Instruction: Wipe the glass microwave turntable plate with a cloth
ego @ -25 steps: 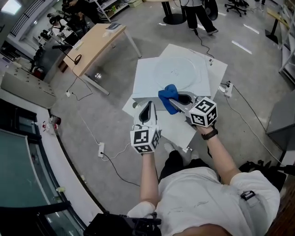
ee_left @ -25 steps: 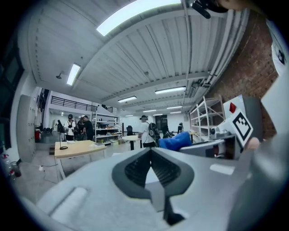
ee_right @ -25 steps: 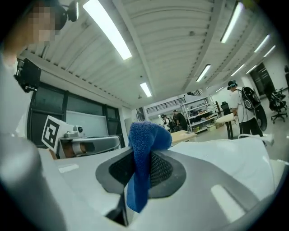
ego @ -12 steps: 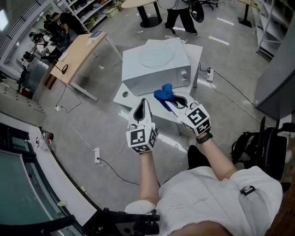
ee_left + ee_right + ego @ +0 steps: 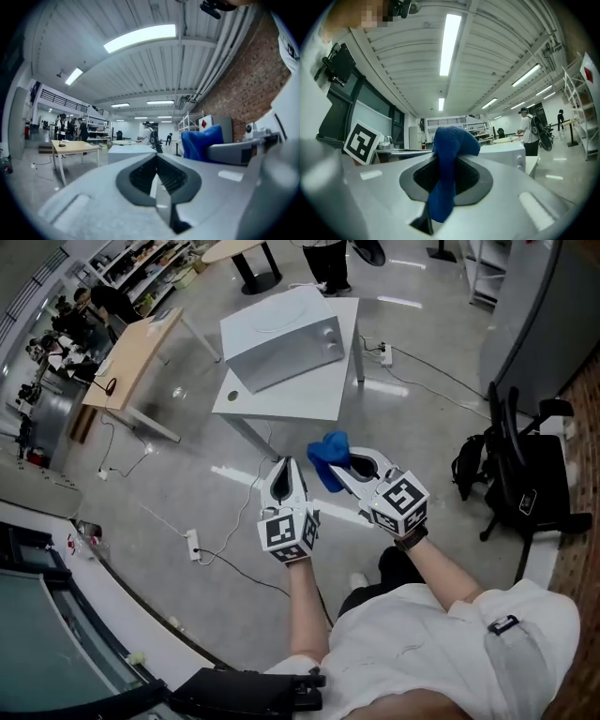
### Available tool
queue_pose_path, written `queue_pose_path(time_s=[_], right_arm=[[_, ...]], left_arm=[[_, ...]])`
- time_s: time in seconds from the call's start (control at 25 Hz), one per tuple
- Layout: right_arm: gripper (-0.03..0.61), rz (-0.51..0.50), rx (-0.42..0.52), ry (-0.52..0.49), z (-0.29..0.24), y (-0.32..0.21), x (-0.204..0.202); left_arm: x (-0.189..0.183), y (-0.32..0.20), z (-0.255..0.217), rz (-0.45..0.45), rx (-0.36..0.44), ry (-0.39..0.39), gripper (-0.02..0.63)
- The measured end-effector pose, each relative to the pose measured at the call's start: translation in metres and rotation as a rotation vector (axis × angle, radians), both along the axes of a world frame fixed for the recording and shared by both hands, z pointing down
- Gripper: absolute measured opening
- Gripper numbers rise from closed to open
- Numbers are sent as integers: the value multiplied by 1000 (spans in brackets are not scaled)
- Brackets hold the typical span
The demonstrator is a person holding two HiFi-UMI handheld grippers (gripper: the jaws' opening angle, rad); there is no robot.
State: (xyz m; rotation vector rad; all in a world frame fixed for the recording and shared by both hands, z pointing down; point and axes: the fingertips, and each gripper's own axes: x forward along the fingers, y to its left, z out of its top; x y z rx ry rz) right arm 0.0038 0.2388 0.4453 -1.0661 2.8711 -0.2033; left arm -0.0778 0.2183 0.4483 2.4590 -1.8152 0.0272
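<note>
My right tongs (image 5: 444,186) clamp the floppy blue cloth (image 5: 452,140) by a thin fold, my left tongs (image 5: 157,182) are closed empty, and rubbing could tug it free.

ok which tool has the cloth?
The right tool: its jaws are shut on the blue cloth. The left tool is shut with nothing between its jaws.

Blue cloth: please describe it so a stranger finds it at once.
Find the white microwave oven on the white square table. Nearer the person, the grey right gripper pinches the blue cloth in its jaws. The left gripper is empty; nothing else nearby is blue.
</note>
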Motion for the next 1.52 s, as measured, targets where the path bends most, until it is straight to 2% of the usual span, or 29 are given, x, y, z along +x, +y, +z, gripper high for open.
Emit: queue_pose_path(time_s=[0.16, 0.28, 0.4, 0.56, 0.8, 1.12, 1.52], right_arm=[[61, 4, 101, -43, -58, 22, 10], [61, -12, 127, -63, -82, 39, 23], [61, -5, 132, -53, -86, 55, 45], [61, 24, 92, -48, -66, 55, 67], [61, 16, 124, -23, -64, 68, 66], [61, 20, 115, -39, -60, 71, 59], [61, 6, 111, -79, -66, 72, 48]], left_arm=[[11, 29, -52, -39, 103, -14, 2], [27, 52, -77, -59, 137, -26, 2], [51, 70, -95, -41, 182, -33, 2], [80, 85, -94, -14, 187, -62, 2], [70, 93, -77, -45, 197, -66, 2], [71, 100, -91, -39, 200, -54, 2], [54, 95, -85, -49, 227, -66, 2]])
